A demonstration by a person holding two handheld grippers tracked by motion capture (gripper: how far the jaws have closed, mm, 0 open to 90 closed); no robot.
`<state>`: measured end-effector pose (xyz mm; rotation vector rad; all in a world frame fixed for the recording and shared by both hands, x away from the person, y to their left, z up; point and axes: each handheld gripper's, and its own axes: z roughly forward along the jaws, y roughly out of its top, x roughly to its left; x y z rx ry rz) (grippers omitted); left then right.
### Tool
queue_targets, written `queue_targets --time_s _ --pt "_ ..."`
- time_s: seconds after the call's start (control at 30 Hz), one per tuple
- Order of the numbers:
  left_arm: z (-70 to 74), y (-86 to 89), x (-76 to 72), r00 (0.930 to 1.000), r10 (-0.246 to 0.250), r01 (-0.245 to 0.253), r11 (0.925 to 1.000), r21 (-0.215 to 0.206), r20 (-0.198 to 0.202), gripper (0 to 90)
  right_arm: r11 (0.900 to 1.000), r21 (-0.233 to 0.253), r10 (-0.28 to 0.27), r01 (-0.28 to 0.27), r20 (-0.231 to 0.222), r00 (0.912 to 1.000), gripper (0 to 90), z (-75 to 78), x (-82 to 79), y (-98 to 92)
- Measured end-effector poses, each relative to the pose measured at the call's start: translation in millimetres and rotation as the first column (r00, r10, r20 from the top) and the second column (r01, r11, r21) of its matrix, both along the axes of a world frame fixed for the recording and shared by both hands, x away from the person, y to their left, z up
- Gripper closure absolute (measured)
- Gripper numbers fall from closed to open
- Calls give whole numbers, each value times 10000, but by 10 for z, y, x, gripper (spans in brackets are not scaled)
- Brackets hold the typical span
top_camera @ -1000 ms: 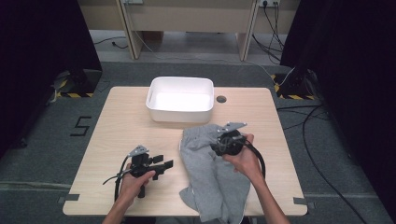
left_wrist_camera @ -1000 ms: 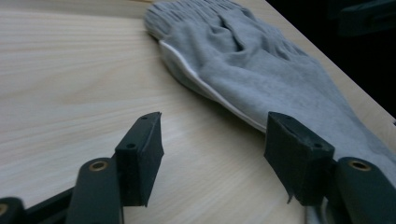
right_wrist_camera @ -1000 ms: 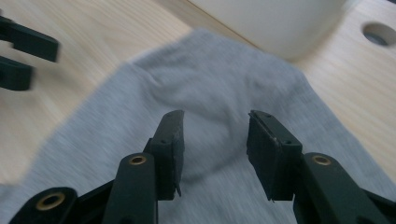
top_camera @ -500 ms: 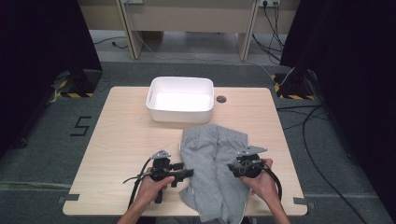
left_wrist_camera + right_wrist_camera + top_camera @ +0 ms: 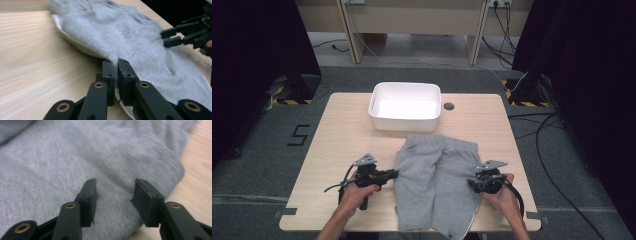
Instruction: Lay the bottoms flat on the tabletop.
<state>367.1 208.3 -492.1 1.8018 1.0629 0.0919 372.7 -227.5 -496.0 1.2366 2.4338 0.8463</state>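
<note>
Pinching at the left edge of the grey shorts (image 5: 140, 50), the left gripper (image 5: 115, 65) is showing its jaws pressed nearly together, with the cloth's hem appearing to be caught between the tips; the left gripper view is leaving some doubt about how much fabric is actually in the bite. Hovering over the opposite edge, the right gripper (image 5: 115, 185) is holding its jaws spread wide, the grey cloth lying beneath and between them, not clamped. From the high view, the left gripper (image 5: 387, 175) is sitting at the left side of the shorts (image 5: 437, 185) and the right gripper (image 5: 474, 184) at the right side, each gripped by a hand coming in from the near edge. Shorts are lying flat on the wooden table (image 5: 337, 135), waistband toward the far side, leg ends hanging slightly over the near edge. White tub (image 5: 379, 100) is standing just beyond the waistband.
</note>
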Motion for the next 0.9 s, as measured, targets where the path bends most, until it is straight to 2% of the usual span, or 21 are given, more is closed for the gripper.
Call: queue_targets --time_s 0.1,0.2,0.23,0.27,0.33,0.37,0.4,0.47,0.53,0.63,0.67,0.73,0.83,0.87,0.9 --pt "-4 189 53 9996 199 -198 9998 80 -177 839 9991 -196 -363 364 54 9993 531 9 109 -107" --pt "-38 291 149 9984 471 -463 9986 260 -319 835 9969 -537 -577 583 118 9983 507 28 235 -164" --pt "-52 317 184 9973 687 -675 9968 427 -267 834 9952 -706 -670 683 206 9975 497 34 267 -170" --pt "-67 342 224 9961 876 -865 9929 821 -106 833 9932 -875 -738 763 320 9968 485 38 288 -168" --pt "-93 368 264 9934 1140 -1128 9894 919 -84 829 9906 -1113 -765 802 368 9964 454 59 280 -147" --pt "-105 380 273 9924 1223 -1208 9886 901 -113 813 9886 -1279 -739 795 477 9961 436 87 238 -122" --pt "-109 382 265 9916 1290 -1272 9874 939 -132 766 9906 -1234 -524 594 594 9969 430 120 173 -94" --pt "-93 360 207 9920 1260 -1240 9861 1110 -115 661 9986 -518 -81 108 528 9986 420 181 15 -45" --pt "-54 322 102 9922 1245 -1243 9860 1112 48 582 9999 -25 131 -130 467 9988 416 193 -140 -6" --pt "-19 243 -98 9930 1159 -1180 9806 1567 226 477 9999 68 73 -75 345 9994 409 149 -301 8" --pt "-24 216 -167 9936 1083 -1121 9782 1750 312 453 10000 -28 48 -47 451 9990 405 134 -338 4" --pt "-56 159 -292 9941 981 -1058 9699 2191 456 409 9999 -145 69 -64 382 9992 391 117 -422 9" --pt "-150 100 -433 9940 814 -988 9547 2807 730 392 9967 -636 522 -499 356 9980 366 99 -559 20" --pt "-188 91 -464 9935 795 -1014 9442 3133 817 392 9951 -756 652 -630 275 9975 366 80 -600 21" --pt "-221 96 -488 9923 723 -1048 9237 3686 1009 401 9939 -883 684 -665 180 9975 365 53 -633 13"
